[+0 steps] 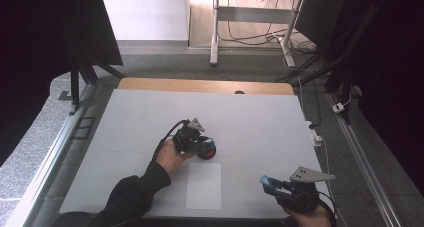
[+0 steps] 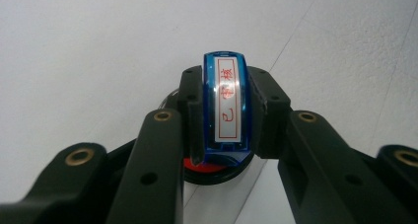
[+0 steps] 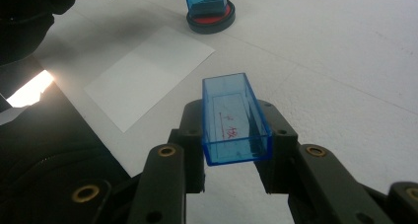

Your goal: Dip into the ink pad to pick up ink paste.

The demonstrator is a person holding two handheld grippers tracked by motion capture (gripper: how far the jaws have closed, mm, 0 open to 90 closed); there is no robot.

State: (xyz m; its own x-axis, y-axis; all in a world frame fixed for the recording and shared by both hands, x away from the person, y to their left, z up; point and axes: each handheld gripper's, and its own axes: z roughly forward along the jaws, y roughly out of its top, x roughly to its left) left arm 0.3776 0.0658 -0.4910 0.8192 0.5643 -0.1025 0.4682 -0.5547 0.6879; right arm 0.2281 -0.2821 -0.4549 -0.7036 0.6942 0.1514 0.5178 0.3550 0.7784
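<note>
The left hand-held gripper [image 2: 224,110] is clenched on a blue stamp [image 2: 226,105] standing on a red ink pad [image 3: 211,20]. The right hand-held gripper [image 3: 236,123] grasps the stamp's clear blue cover [image 3: 235,118]. Its view also shows white paper [image 3: 150,73] on the desk [image 1: 260,117].

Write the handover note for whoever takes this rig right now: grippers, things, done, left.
Left gripper: shut on the blue stamp, which stands on the round red ink pad mid-table.
Right gripper: shut on the clear blue stamp cap, held near the table's front right corner.
White paper sheet: flat on the table, in front of the ink pad, no mark visible on it.
Done: cap off, stamp at the pad.
Probably left: stamp the sheet, then recap.
</note>
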